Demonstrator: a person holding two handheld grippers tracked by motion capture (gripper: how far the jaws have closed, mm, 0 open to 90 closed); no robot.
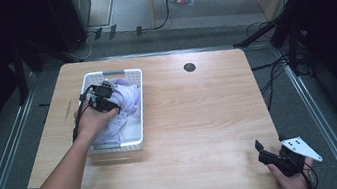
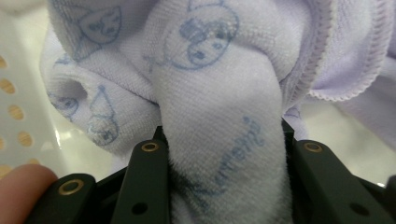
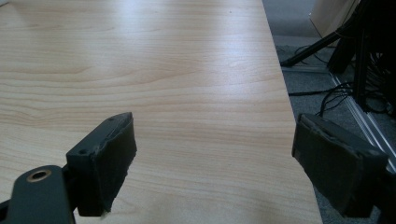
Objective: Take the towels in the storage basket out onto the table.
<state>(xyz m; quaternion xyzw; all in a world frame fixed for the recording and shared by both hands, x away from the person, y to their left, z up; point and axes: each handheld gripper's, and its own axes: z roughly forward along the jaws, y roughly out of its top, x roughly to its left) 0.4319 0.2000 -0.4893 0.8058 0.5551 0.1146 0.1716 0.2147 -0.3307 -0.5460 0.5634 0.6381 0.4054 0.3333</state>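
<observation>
Left gripper (image 1: pixel 101 97) inside white basket (image 1: pixel 140 104), jaws clamped on fold of lavender printed cloth (image 2: pixel 219 154), rest bunched just beyond the jaws. Right gripper (image 3: pixel 212 163) near table (image 3: pixel 187 70) corner, well apart from basket, jaws spread wide, nothing between.

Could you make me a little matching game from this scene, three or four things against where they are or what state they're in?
Things:
1. left tool
2. right tool
3. basket
4. cloth

States:
A. white, on the table's left half
B. open, above bare wood
C. pale purple with blue prints
D. shut on the cloth

Pairs: 1-D, 2-B, 3-A, 4-C
</observation>
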